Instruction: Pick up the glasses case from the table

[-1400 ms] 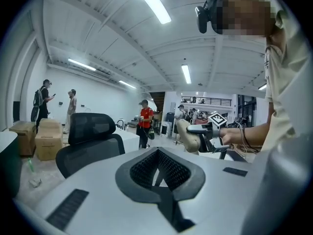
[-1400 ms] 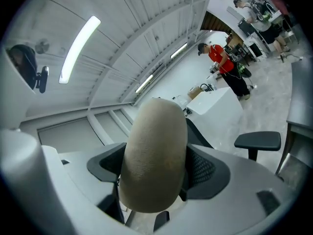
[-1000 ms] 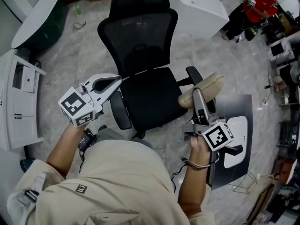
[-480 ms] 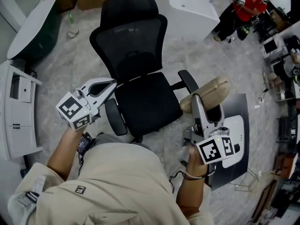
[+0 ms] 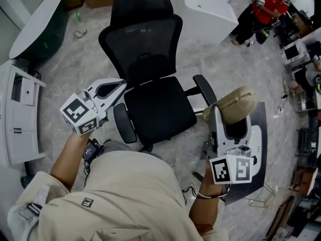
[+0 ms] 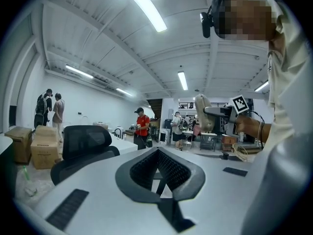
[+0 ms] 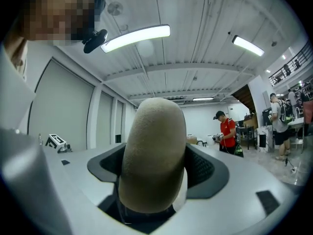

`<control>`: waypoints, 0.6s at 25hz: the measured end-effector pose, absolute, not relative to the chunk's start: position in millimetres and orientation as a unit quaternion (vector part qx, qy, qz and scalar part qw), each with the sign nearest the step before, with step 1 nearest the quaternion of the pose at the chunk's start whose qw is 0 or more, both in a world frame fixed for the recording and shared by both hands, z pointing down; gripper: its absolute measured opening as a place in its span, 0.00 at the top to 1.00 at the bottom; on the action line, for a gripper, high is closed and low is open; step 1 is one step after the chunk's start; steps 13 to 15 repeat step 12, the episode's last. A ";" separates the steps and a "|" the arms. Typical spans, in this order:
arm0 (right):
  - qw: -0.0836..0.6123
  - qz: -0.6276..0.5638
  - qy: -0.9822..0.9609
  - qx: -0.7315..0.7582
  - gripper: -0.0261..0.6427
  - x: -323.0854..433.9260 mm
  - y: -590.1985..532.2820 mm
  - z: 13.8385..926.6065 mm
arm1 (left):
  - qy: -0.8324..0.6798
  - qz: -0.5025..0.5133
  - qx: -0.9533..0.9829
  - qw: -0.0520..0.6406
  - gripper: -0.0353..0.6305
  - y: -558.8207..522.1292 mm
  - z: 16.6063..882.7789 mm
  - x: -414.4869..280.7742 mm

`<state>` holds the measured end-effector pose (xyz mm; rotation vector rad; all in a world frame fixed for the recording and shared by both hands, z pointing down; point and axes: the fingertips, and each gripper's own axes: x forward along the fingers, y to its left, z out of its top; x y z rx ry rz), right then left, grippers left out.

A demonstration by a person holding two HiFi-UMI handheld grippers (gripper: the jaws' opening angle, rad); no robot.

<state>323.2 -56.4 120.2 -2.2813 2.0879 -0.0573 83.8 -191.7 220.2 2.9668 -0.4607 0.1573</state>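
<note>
Currently, right gripper [image 5: 228,128]: forearm reaching forward, jaws clamped on the beige glasses case [image 7: 154,151], held in the air beside the office chair [image 5: 156,107].
Left gripper [image 5: 113,88]: raised, jaws pressed together, nothing between.

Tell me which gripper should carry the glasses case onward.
Right. The right gripper has its jaws shut on the glasses case, so it can likely carry straight on. The left gripper has its jaws together on nothing.

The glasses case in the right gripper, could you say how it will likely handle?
Probably stiff: the glasses case shows no dent where clamped in the right gripper. Its matte, suede-like surface likely resists slipping. Being rounded and oblong, it might roll if set down.
</note>
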 end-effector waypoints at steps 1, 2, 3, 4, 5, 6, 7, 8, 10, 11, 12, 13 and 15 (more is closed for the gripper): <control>0.020 -0.017 0.675 -0.737 0.42 322.3 -56.8 119.5 | -0.155 0.053 0.984 0.066 0.92 -192.4 219.7 83.2; 0.015 -0.016 0.675 -0.738 0.42 321.7 -57.2 119.7 | -0.157 0.055 0.984 0.065 0.93 -193.5 219.2 82.4; 0.012 -0.016 0.674 -0.738 0.42 321.0 -57.6 120.3 | -0.159 0.057 0.984 0.064 0.93 -194.7 218.8 81.1; 0.011 -0.017 0.675 -0.738 0.42 320.4 -57.8 121.4 | -0.161 0.057 0.983 0.063 0.93 -195.6 218.7 79.4; 0.010 -0.019 0.675 -0.737 0.42 320.0 -57.8 122.5 | -0.163 0.057 0.983 0.063 0.93 -196.4 218.6 77.4; 0.010 -0.020 0.675 -0.738 0.42 320.0 -57.8 123.4 | -0.165 0.055 0.983 0.063 0.92 -197.2 218.2 75.5; 0.009 -0.021 0.675 -0.738 0.42 320.1 -57.9 123.9 | -0.167 0.054 0.982 0.062 0.93 -198.2 217.8 73.9; 0.009 -0.022 0.674 -0.738 0.42 320.0 -58.2 124.1 | -0.169 0.054 0.982 0.062 0.93 -199.5 217.6 72.3; 0.009 -0.023 0.674 -0.739 0.42 319.4 -59.1 125.5 | -0.170 0.054 0.982 0.058 0.92 -202.4 218.7 69.2; 0.009 -0.024 0.673 -0.739 0.42 319.1 -59.4 126.8 | -0.170 0.054 0.982 0.057 0.93 -203.9 219.4 67.8; 0.009 -0.025 0.672 -0.740 0.42 318.9 -59.6 128.4 | -0.171 0.054 0.982 0.056 0.92 -205.3 220.1 66.4; 0.009 -0.025 0.672 -0.740 0.42 318.9 -59.6 128.4 | -0.171 0.054 0.982 0.056 0.92 -205.3 220.1 66.4; 0.009 -0.025 0.672 -0.740 0.42 318.9 -59.6 128.4 | -0.171 0.054 0.982 0.056 0.92 -205.3 220.1 66.4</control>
